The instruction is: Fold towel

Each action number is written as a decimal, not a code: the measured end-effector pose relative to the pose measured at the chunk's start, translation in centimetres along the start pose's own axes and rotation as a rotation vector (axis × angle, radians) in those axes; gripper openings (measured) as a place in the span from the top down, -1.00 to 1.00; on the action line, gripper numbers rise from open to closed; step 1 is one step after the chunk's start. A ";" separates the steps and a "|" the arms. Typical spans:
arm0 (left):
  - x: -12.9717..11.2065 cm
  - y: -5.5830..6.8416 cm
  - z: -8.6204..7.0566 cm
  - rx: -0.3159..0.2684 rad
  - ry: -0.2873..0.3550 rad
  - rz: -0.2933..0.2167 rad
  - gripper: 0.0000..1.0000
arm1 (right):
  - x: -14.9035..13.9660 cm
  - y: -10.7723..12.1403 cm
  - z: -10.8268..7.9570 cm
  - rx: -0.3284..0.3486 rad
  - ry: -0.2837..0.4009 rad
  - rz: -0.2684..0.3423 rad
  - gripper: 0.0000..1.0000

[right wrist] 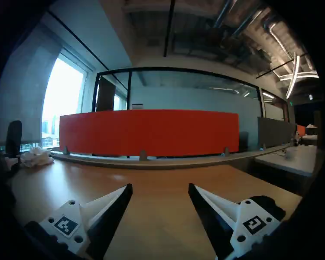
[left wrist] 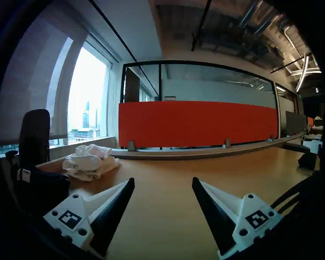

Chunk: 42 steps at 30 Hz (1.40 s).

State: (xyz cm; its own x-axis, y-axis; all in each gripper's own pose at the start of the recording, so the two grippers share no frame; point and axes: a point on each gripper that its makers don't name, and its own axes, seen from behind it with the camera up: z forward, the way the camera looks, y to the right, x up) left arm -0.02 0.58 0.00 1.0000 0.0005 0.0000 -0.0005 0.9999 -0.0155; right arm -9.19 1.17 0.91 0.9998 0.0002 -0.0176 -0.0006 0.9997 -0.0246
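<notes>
White crumpled towel (left wrist: 91, 162) sits on the wooden surface (left wrist: 184, 173) off to my left, beside what I take for a chair (left wrist: 34, 134); my left gripper (left wrist: 163, 179) and right gripper (right wrist: 160, 185) have jaws spread

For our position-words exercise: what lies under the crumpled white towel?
The wooden desk lies under the towel. The patch of desktop beneath the heap is covered, so anything there is hidden.
</notes>
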 end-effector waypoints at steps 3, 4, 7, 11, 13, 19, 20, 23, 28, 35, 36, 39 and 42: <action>0.0 0.0 0.0 0.000 0.000 0.000 -0.97 | -0.5 0.0 0.1 0.001 -0.007 0.000 -1.00; 0.0 0.0 0.0 0.000 0.000 0.000 -0.97 | -0.6 0.1 0.1 0.000 -0.008 -0.001 -1.00; 0.0 0.0 0.0 0.000 0.000 0.000 -0.97 | -0.9 0.1 0.1 -0.003 -0.010 -0.003 -1.00; 0.0 0.0 0.0 0.000 0.000 0.000 -0.97 | -1.2 -0.1 0.1 0.000 -0.011 -0.002 -1.00; 0.0 0.0 0.0 0.000 0.000 0.000 -0.97 | -1.4 -0.2 0.0 0.002 -0.012 -0.005 -1.00; 0.0 0.0 0.0 0.000 0.000 0.000 -0.97 | -1.4 -0.3 -0.3 0.007 -0.009 -0.008 -1.00; 0.0 0.0 0.0 0.000 0.000 0.000 -0.97 | -1.3 -0.3 -0.4 0.009 -0.008 -0.008 -1.00; 0.0 0.0 0.0 0.000 0.000 0.000 -0.97 | -1.1 -0.5 -0.7 0.015 -0.004 -0.007 -1.00; 0.0 0.0 0.0 0.000 0.000 0.000 -0.97 | -0.9 -0.6 -0.8 0.021 -0.002 -0.004 -1.00; 0.0 0.0 0.0 0.000 0.000 0.000 -0.97 | -0.9 -0.7 -0.8 0.026 -0.004 -0.002 -1.00; 0.0 0.0 0.0 0.000 0.000 0.000 -0.97 | -0.9 -0.7 -0.8 0.026 -0.004 -0.002 -1.00; 0.0 0.0 0.0 0.000 0.000 0.000 -0.97 | -0.9 -0.7 -0.8 0.026 -0.004 -0.002 -1.00; 0.0 0.0 0.0 0.000 0.000 0.000 -0.97 | -0.9 -0.7 -0.8 0.026 -0.005 -0.003 -1.00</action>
State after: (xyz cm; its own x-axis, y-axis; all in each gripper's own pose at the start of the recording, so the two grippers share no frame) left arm -0.01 0.61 0.03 1.0000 0.0004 -0.0001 -0.0004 0.9999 -0.0156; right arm -10.09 0.43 0.11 0.9999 -0.0024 -0.0129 0.0024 1.0000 0.0018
